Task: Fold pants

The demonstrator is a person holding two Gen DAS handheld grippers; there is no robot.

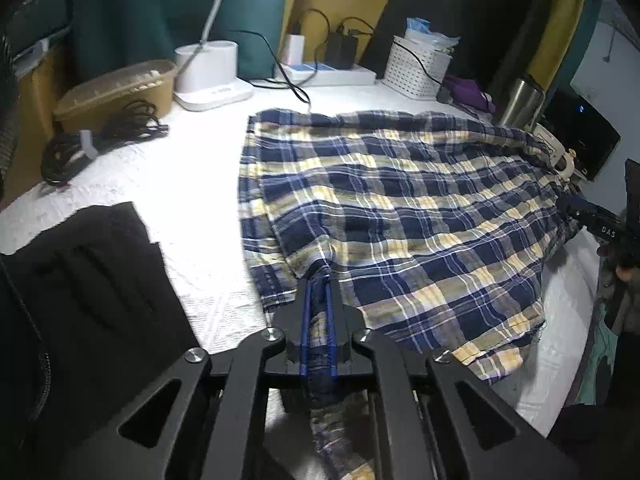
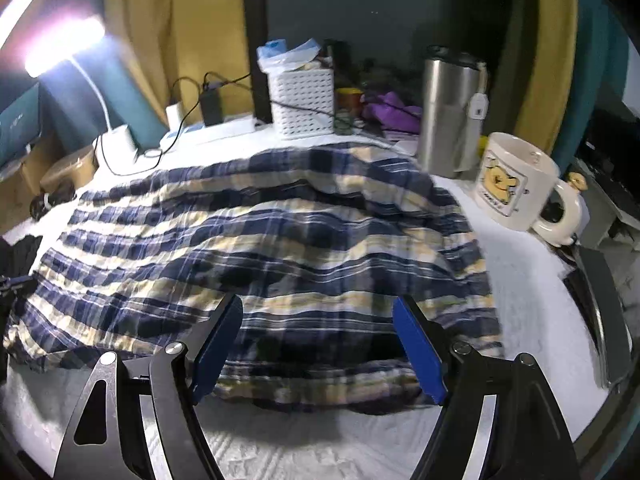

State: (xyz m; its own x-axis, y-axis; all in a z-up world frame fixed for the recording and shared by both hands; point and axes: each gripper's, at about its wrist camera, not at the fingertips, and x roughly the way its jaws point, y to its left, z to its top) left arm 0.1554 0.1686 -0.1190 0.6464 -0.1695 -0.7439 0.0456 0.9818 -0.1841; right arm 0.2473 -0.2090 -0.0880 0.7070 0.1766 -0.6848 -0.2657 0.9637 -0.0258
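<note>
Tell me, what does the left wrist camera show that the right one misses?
Only the left wrist view shows the left tool shut on a bunch of the plaid pants, and a brown lidded tub. Only the right wrist view shows the right tool open over the cloth, and the lit lamp head. Both share the pants, white basket and steel tumbler.

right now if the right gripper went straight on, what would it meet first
Most likely the pants: the open right gripper points down at their near edge, nothing between its fingers, though depth is hard to judge.
</note>
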